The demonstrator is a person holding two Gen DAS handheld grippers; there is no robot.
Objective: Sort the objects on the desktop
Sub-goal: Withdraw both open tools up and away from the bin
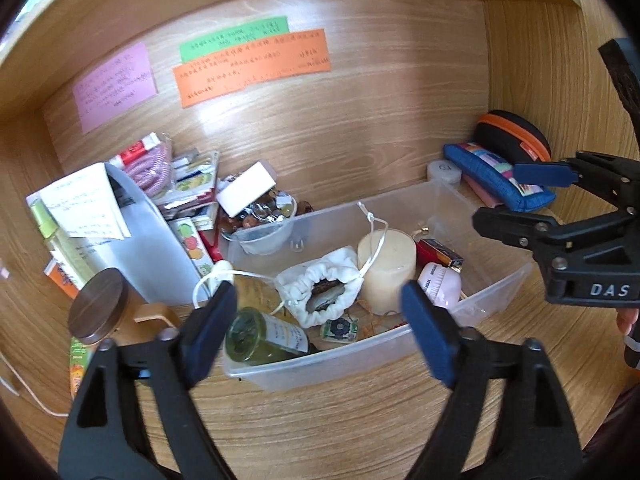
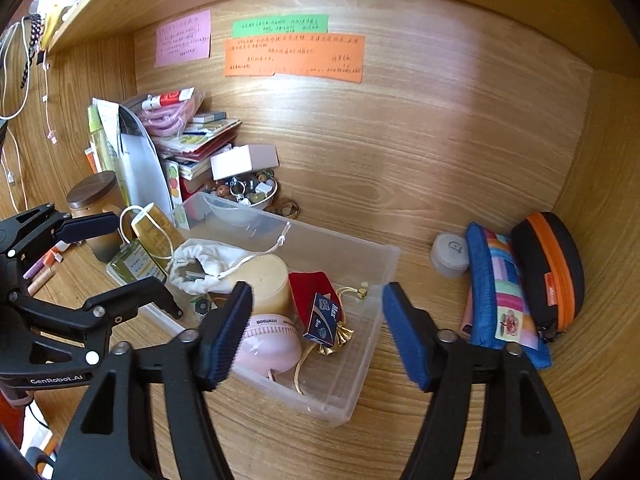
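A clear plastic bin (image 1: 496, 284) (image 2: 360, 360) sits on the wooden desk. It holds a cream candle (image 1: 386, 264) (image 2: 272, 280), a white drawstring pouch (image 1: 320, 292) (image 2: 204, 260), a green glass bottle (image 1: 264, 336) (image 2: 134, 264), a pink round gadget (image 1: 442, 284) (image 2: 268, 344), a red pouch (image 2: 310, 284) and a small blue box (image 2: 324, 316). My left gripper (image 1: 320, 332) is open and empty just above the bin's near edge. My right gripper (image 2: 316, 336) is open and empty over the bin's right half.
At the back left stand a pile of papers and booklets (image 1: 120, 224) (image 2: 192, 140), a bowl of trinkets (image 2: 248, 192) and a jar with a dark wooden lid (image 1: 96, 312) (image 2: 94, 196). At the right lie a blue patchwork pouch (image 2: 504, 288), a black-orange case (image 2: 548, 268) and a small white tub (image 2: 450, 254).
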